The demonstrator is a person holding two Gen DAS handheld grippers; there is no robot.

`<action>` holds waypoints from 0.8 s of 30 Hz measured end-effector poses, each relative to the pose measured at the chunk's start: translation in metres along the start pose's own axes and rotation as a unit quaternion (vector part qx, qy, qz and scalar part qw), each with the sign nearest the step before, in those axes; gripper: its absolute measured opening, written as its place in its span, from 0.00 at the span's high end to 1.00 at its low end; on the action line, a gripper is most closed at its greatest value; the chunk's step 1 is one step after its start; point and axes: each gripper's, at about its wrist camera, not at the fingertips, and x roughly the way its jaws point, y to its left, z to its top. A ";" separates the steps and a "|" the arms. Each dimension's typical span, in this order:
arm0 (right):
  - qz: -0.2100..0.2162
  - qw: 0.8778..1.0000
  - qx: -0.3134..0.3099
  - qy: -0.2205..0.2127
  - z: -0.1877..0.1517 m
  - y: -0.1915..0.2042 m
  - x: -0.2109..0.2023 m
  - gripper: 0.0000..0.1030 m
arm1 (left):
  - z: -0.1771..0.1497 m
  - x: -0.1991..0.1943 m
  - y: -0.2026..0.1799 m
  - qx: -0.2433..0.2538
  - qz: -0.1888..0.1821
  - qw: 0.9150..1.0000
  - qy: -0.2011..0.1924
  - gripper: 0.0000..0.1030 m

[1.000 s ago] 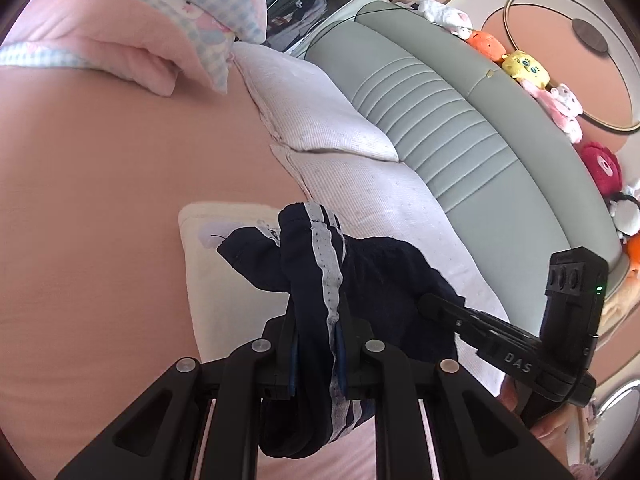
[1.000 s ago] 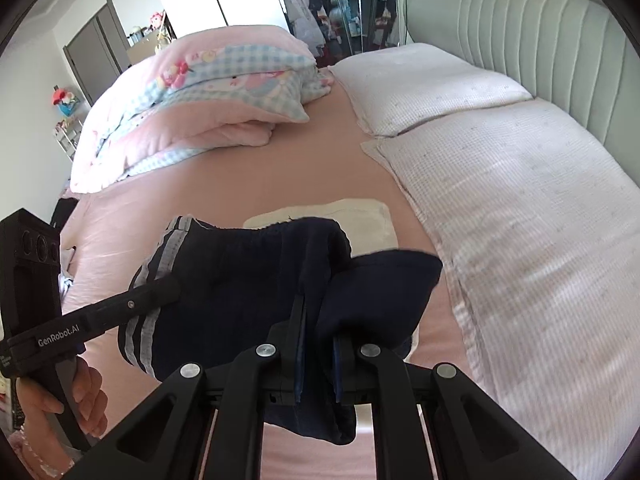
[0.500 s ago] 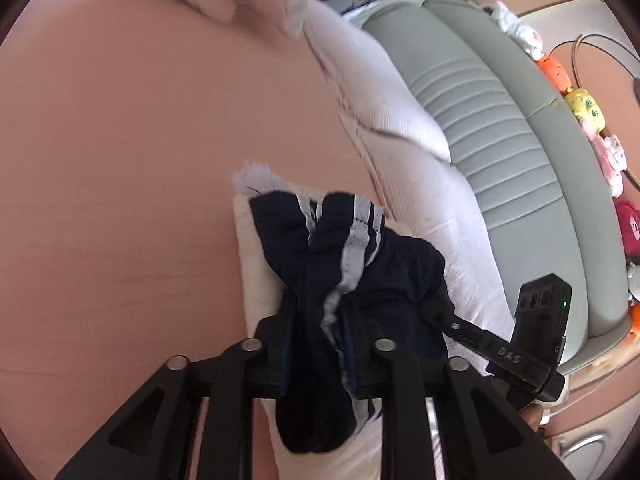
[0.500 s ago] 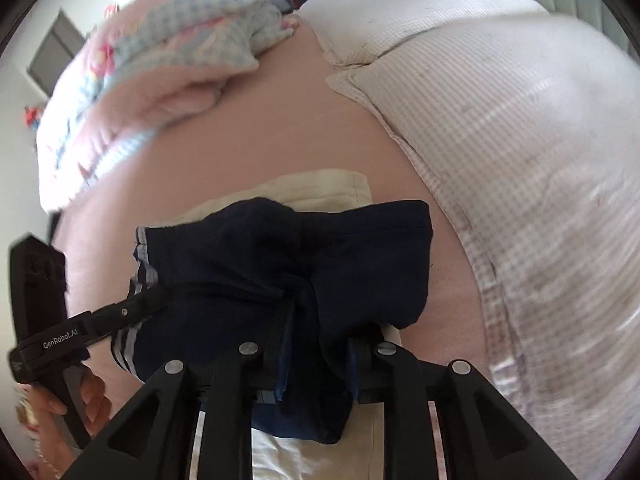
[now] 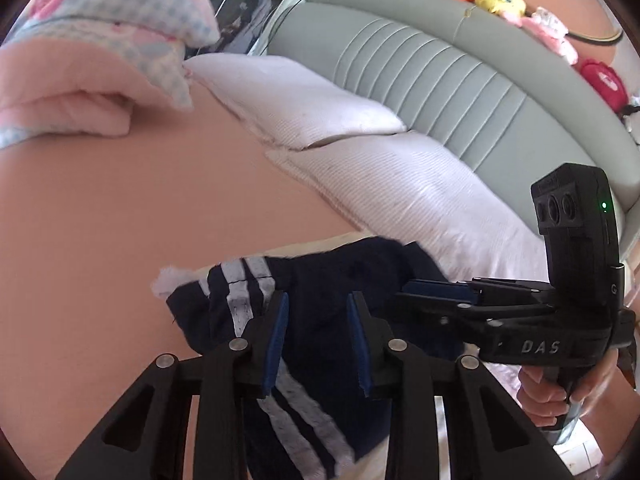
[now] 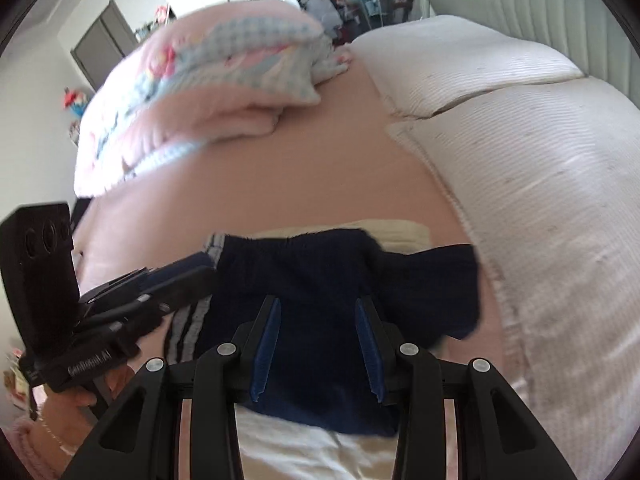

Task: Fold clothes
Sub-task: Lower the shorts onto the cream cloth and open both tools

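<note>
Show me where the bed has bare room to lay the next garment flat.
Free: the pink sheet between the folded pink-and-blue checked quilt and the navy white-striped shorts. Crowded: the shorts lie on a cream folded cloth, both grippers over them, and two white ribbed pillows line the grey headboard side.

The shorts (image 6: 320, 280) hide most of the cream cloth (image 6: 400, 232) beneath; the quilt (image 6: 208, 92) is blurred.
</note>
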 end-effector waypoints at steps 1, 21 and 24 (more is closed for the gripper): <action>-0.006 1.000 0.004 0.008 -0.002 -0.003 0.011 0.63 | -0.005 0.002 0.003 -0.002 0.013 1.000 -0.002 0.74; -0.047 0.998 -0.010 -0.027 -0.050 0.018 -0.026 0.59 | -0.046 -0.016 -0.044 0.139 0.119 0.983 -0.013 0.80; -0.093 0.995 -0.022 -0.004 -0.054 0.033 -0.001 0.59 | -0.042 -0.001 -0.037 0.125 0.124 0.984 0.022 0.80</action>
